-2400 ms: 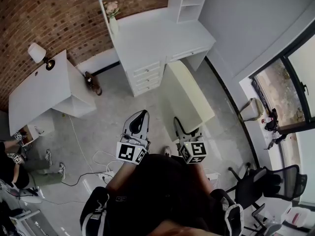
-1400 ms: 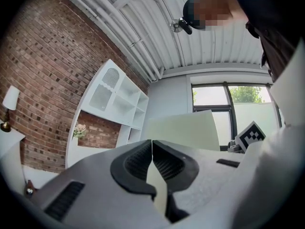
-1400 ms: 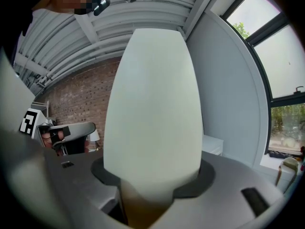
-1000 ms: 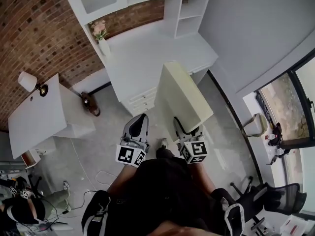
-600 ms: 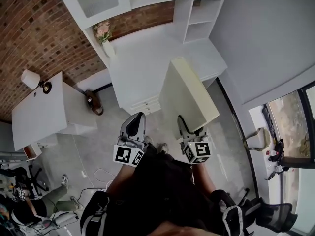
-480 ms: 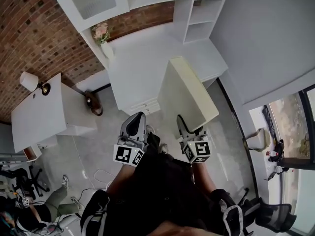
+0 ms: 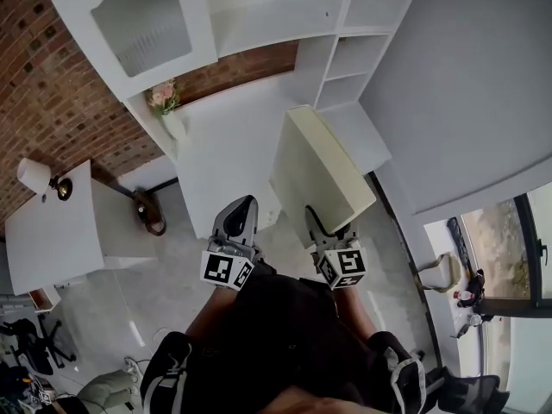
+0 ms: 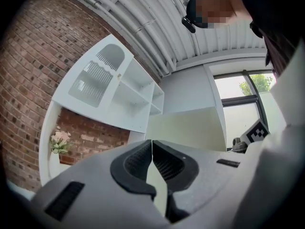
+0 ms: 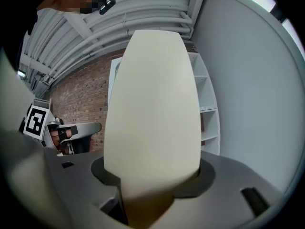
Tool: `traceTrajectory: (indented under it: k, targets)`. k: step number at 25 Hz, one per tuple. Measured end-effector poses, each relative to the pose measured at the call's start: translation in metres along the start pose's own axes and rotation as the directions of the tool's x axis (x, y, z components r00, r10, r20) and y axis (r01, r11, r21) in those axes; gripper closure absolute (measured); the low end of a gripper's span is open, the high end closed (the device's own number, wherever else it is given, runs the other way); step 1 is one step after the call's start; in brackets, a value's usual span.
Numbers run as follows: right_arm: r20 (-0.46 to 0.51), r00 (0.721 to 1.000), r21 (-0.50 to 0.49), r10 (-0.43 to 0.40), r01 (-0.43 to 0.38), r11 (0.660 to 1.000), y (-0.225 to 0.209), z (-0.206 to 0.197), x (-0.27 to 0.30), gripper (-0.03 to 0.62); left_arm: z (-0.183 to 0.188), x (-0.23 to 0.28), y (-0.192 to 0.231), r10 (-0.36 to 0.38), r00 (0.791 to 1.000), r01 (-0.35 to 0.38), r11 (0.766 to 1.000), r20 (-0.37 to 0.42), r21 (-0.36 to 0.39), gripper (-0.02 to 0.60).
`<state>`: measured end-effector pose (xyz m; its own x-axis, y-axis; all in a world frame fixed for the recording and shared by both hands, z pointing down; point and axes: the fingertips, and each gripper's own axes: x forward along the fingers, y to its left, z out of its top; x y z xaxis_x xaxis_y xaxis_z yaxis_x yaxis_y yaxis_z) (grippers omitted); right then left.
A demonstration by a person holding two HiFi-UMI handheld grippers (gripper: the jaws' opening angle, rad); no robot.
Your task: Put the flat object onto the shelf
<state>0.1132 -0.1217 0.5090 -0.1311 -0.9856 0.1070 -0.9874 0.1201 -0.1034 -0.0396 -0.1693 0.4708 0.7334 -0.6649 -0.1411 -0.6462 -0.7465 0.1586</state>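
The right claw (image 7: 330, 227) grips the near end of the flat object (image 7: 317, 171), held in the air over the table (image 7: 220, 145), and the left claw (image 7: 242, 207) is closed on nothing, so I judge this the carrying step; next it needs lifting forward onto the shelf (image 7: 362, 31).

Matt cream board (image 7: 321, 176), rough brick wall (image 7: 47, 72)

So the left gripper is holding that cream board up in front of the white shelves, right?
Not the left one. The right gripper holds the cream board up in front of the white shelves, as the right gripper view shows; the left gripper is shut on nothing.
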Motion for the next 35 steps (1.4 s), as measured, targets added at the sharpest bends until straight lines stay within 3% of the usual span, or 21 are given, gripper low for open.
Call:
traceTrajectory:
  k: [9, 16, 20, 22, 27, 30, 35]
  targets:
    - [-0.034, 0.999, -0.088, 0.035, -0.038, 0.995, -0.031, 0.034, 0.092, 0.313, 0.005, 0.068, 0.055, 0.046, 0.999, -0.046, 0.999, 0.001, -0.029, 0.568]
    - [-0.060, 0.985, -0.139, 0.161, -0.168, 0.976, -0.049, 0.049, 0.147, 0.313, 0.007, 0.109, 0.080, 0.147, 0.989, -0.147, 0.989, 0.002, 0.003, 0.568]
    - [-0.114, 0.963, -0.213, 0.246, -0.266, 0.940, -0.064, 0.059, 0.163, 0.313, 0.008, 0.130, 0.082, 0.236, 0.972, -0.236, 0.972, 0.022, 0.013, 0.568]
    - [-0.118, 0.953, -0.313, 0.280, -0.303, 0.900, -0.073, 0.074, 0.166, 0.313, 0.011, 0.138, 0.081, 0.281, 0.959, -0.282, 0.959, 0.039, 0.008, 0.568]
    - [-0.140, 0.942, -0.555, 0.305, -0.330, 0.763, -0.093, 0.128, 0.165, 0.313, 0.020, 0.157, 0.077, 0.351, 0.933, -0.354, 0.935, 0.076, 0.027, 0.568]
    - [-0.101, 0.946, -0.710, 0.309, -0.286, 0.644, -0.098, 0.158, 0.165, 0.313, 0.022, 0.162, 0.079, 0.369, 0.926, -0.373, 0.927, 0.083, 0.040, 0.568]
    - [0.005, 0.964, -0.867, 0.266, -0.128, 0.481, -0.103, 0.202, 0.174, 0.313, 0.017, 0.163, 0.076, 0.389, 0.917, -0.392, 0.919, 0.083, 0.028, 0.568]
